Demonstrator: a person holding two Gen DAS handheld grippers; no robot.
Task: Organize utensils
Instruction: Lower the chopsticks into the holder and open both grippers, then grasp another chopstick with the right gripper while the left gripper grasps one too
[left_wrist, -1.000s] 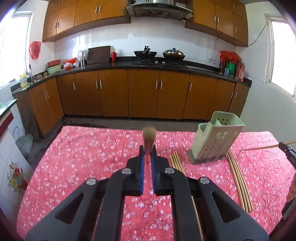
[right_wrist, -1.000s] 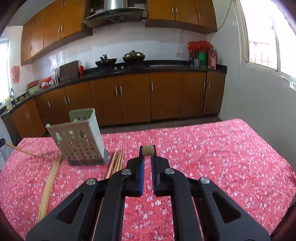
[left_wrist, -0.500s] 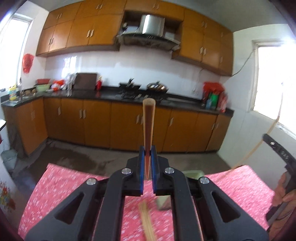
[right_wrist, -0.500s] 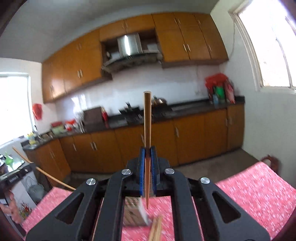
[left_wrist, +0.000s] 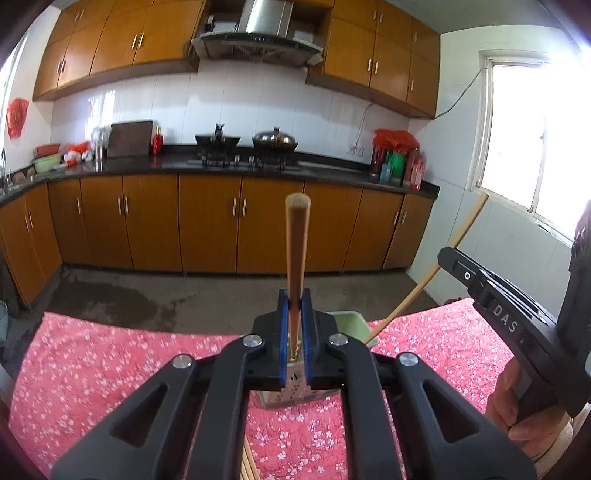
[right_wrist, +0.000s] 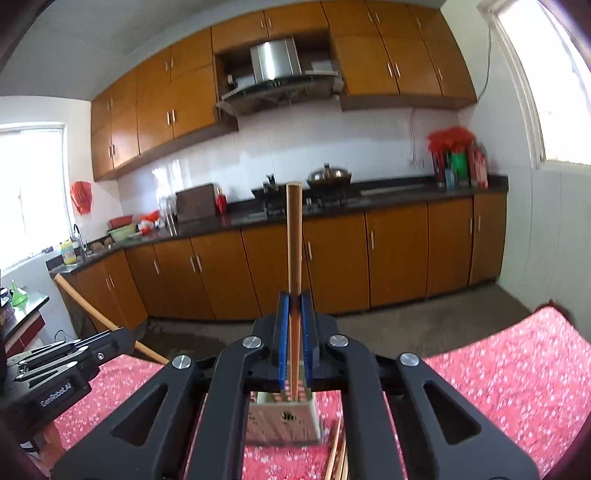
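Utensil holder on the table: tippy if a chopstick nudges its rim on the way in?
Probably. The utensil holder looks like thin perforated plastic, so likely light. It stands tall on soft floral cloth, so a sideways push may rock or slide it. Both chopsticks are clamped upright, favouring a straight drop.

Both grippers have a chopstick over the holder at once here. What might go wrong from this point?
1. The left gripper and right gripper converge on one green holder; the chopsticks may collide.
2. The holder looks light, so an off-centre push could tip it.
3. The grippers hide the holder's opening, so a tip may miss.
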